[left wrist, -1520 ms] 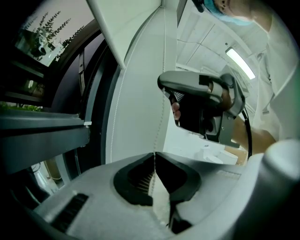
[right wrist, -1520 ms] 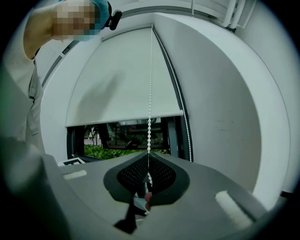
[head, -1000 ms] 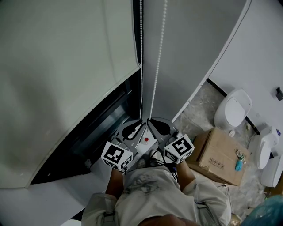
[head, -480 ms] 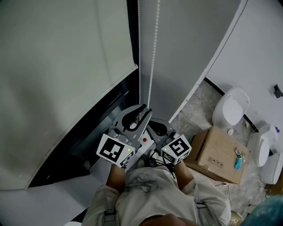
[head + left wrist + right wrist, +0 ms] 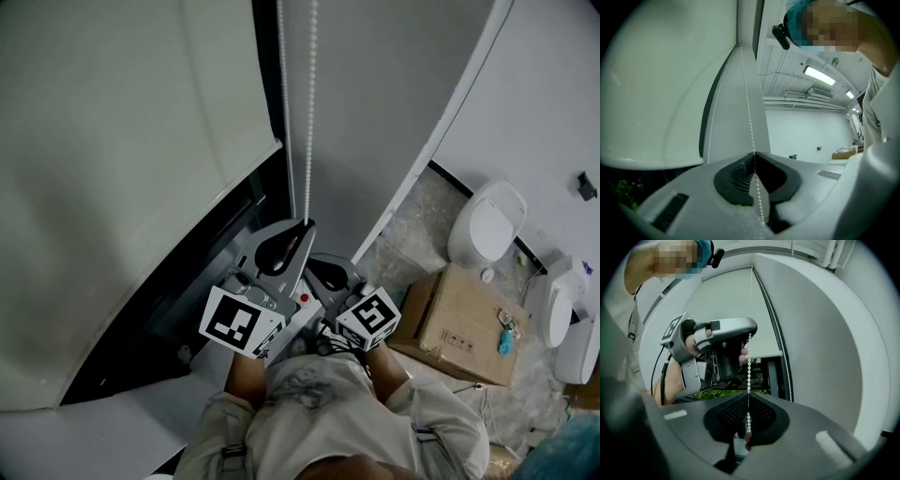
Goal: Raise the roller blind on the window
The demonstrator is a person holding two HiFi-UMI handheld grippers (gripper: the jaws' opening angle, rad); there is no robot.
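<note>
At centre frame in the head view, the left gripper (image 5: 302,227), whose jaws have just been closing, pinches the bead chain (image 5: 309,112) that runs off the top edge, while the right gripper (image 5: 326,267), half hidden beneath it, clamps the same strand beside the roller blind (image 5: 122,169) at upper left.

White bead chain (image 5: 310,112), cream blind (image 5: 122,141)
</note>
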